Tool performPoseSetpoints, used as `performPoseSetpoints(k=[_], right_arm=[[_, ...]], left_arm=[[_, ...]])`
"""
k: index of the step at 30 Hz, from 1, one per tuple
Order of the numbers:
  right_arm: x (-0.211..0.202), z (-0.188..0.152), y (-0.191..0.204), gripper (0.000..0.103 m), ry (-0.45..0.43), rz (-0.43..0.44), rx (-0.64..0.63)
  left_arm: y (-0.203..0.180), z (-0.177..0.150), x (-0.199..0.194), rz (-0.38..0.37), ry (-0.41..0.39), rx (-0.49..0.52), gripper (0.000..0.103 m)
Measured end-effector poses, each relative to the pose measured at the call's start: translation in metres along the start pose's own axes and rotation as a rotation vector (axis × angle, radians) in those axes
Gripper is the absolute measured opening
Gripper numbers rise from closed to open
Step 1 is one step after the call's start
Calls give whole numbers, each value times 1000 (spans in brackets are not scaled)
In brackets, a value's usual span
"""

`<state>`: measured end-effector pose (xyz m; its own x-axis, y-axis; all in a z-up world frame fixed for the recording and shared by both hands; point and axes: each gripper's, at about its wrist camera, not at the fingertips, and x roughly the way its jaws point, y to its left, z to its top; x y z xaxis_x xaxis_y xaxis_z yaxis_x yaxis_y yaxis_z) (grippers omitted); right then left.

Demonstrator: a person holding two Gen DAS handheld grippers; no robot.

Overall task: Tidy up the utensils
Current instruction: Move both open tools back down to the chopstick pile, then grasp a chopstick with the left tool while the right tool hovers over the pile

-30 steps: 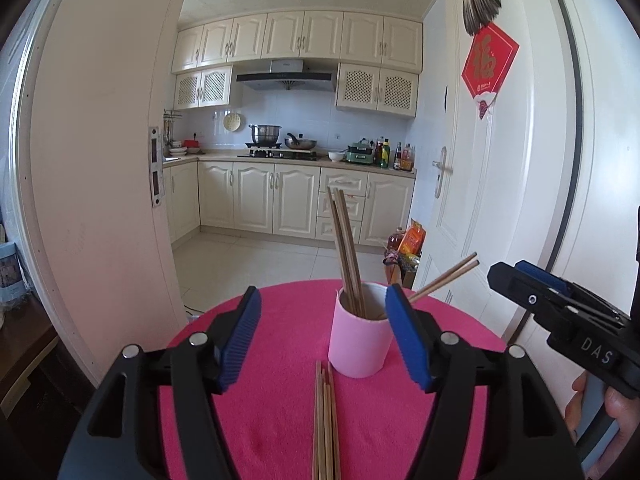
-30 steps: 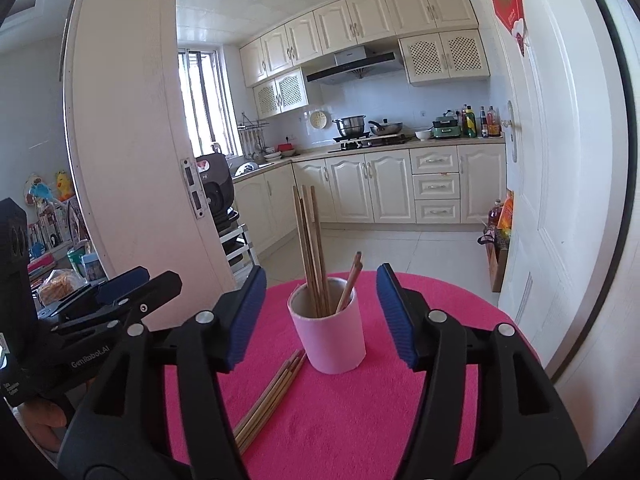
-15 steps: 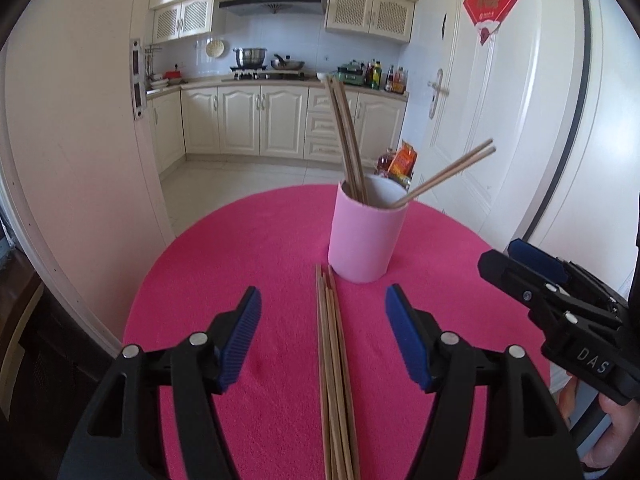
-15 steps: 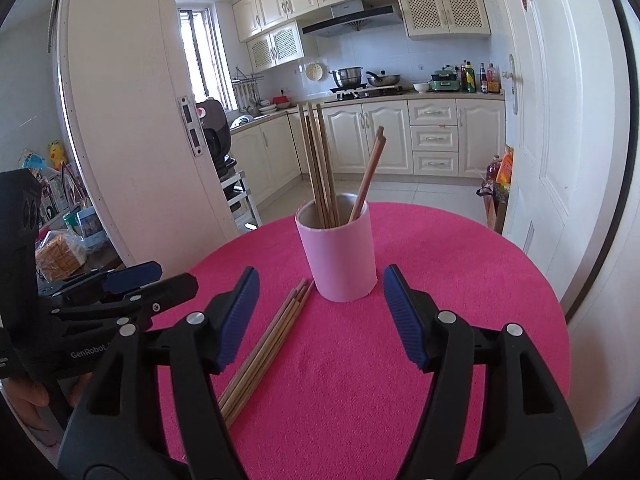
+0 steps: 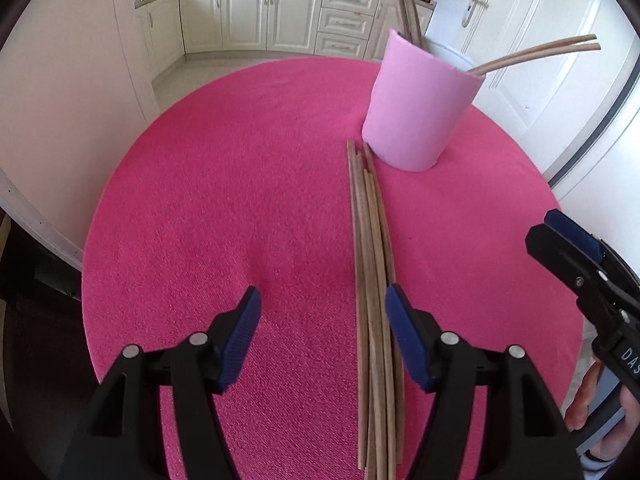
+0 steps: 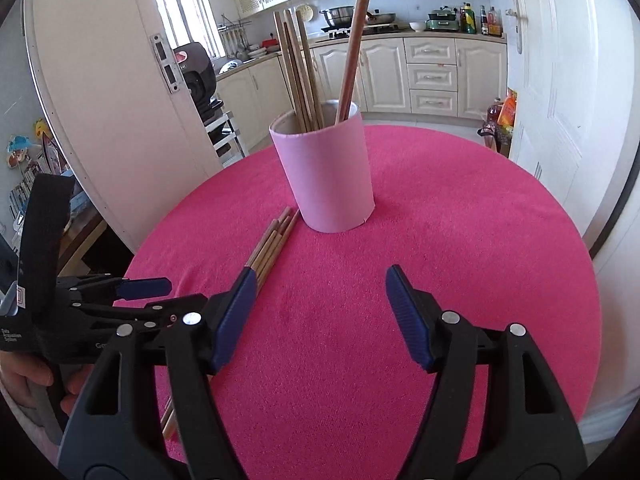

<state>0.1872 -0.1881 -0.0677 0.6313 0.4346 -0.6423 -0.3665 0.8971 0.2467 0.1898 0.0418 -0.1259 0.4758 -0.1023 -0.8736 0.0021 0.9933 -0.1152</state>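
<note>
- So my left gripper (image 5: 322, 328) is the one closest to the action. It's about two-thirds open with nothing in it, pointing steeply down at the pink tabletop (image 5: 224, 184).
- The loose chopsticks (image 5: 372, 280) lie in a tight bundle flat on the cloth, and their long axis runs almost straight away from me, in line with where the gripper points. The bundle sits off-centre in the gap, hugging my right-hand pad (image 5: 404, 336), with lots of bare cloth on the other side.
- That's the bit that matters, I reckon: the jaws already straddle the sticks crosswise, so closing would pinch across the bundle. I'd probably want to nudge right a touch first so it's centred, otherwise I might only catch some of them.
- My right gripper (image 6: 320, 316) is further off. It's empty too, jaws about two-thirds apart and just finishing opening, hovering over bare cloth. From its camera the chopsticks run diagonally off to its left, passing behind its left pad, not between the jaws. So the left one is clearly better placed for the pickup.
- Further out, the far tips of the bundle end just beside the base of the pink cup (image 5: 416, 108); can't tell if they touch it.
- The cup stands upright toward the back of the tabletop and already holds several chopsticks, some near upright, a pair leaning out to one side. That's where the loose ones need to go.
</note>
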Motion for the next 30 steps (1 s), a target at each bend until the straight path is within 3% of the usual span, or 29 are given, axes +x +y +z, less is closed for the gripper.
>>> performPoseSetpoints(k=[14, 19, 23, 24, 25, 28, 30], right_arm=[[11, -2, -9, 66, 39, 2, 20], [15, -2, -9, 67, 50, 8, 22], [18, -2, -7, 67, 62, 10, 14], [19, -2, -7, 67, 65, 11, 11], [19, -3, -6, 67, 70, 12, 7], [22, -3, -6, 67, 81, 12, 1], [24, -3, -6, 67, 87, 13, 4]], left_arm=[[1, 5, 16, 33, 29, 14, 64], [0, 6, 24, 92, 46, 31, 64], [-2, 8, 22, 72, 44, 26, 63], [0, 8, 21, 58, 39, 19, 60], [1, 9, 21, 42, 40, 12, 44], [3, 10, 21, 22, 47, -1, 22], [5, 11, 22, 18, 53, 3, 16]])
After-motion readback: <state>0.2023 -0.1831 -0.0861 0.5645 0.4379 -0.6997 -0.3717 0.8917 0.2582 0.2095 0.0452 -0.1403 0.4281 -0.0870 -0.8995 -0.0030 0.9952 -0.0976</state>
